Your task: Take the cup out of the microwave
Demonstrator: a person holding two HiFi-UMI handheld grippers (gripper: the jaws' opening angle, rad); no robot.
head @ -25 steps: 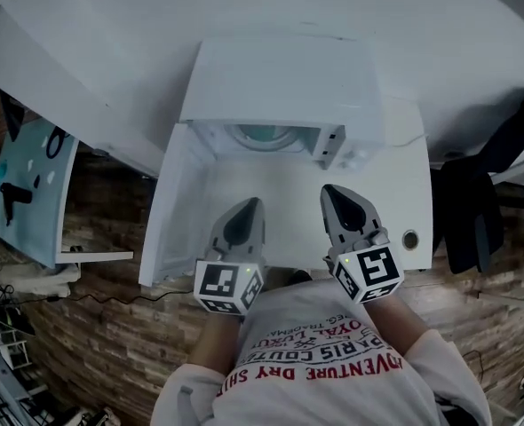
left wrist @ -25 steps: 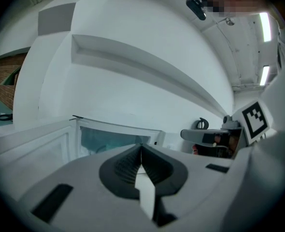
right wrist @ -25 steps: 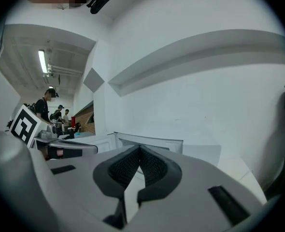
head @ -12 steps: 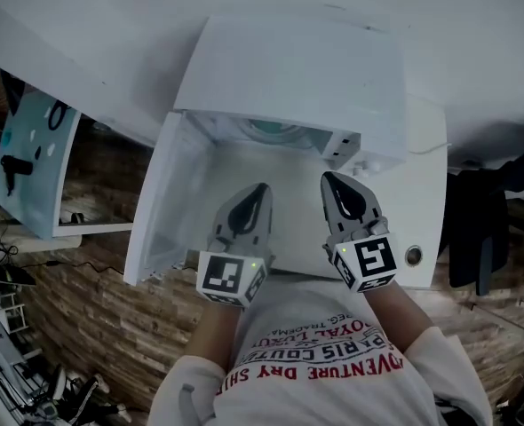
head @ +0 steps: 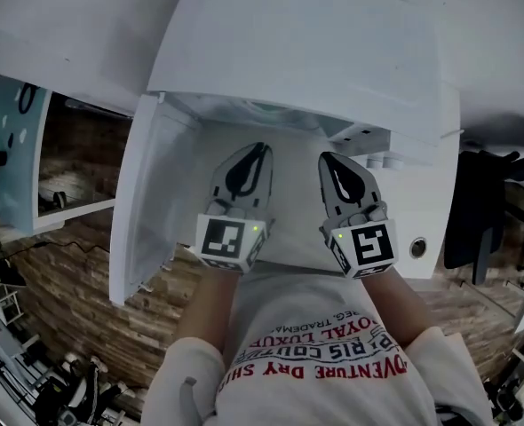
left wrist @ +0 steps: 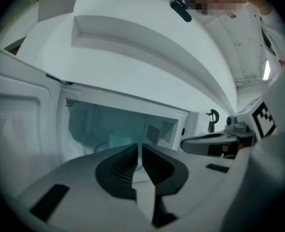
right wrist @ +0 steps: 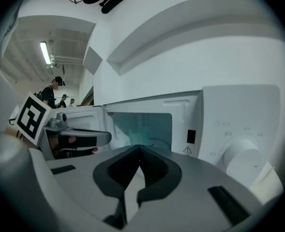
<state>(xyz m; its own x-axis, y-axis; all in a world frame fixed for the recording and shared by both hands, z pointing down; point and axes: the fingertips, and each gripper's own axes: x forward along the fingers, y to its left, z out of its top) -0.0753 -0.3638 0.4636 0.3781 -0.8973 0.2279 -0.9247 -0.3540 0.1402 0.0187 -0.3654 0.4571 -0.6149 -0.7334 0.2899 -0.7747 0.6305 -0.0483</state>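
I have both tongs in front of the open microwave (head: 297,51); its door (head: 142,211) hangs wide on the left, and the head view looks down on its white top. The left gripper (head: 258,149) points at the cavity mouth with its jaws drawn together, only a hairline slit between the pads, and nothing is caught in them. The right gripper (head: 330,160) sits just beside it, nearer the control panel, and its jaws meet at the tips and are likewise empty. The two are apart from each other, side by side.

The cup (left wrist: 119,140) is inside the cavity. In the left gripper view I see it as a pale, see-through shape on the cavity floor, beyond the jaw tips and a little left of them; it is dim, and I cannot make out its rim or handle. Neither gripper touches it. In the right gripper view the teal-lit cavity lies straight ahead; the round knob (right wrist: 239,156) stands to the right on the panel. The microwave rests on a white table (head: 431,211); my printed shirt (head: 315,353) fills the bottom of the head view.
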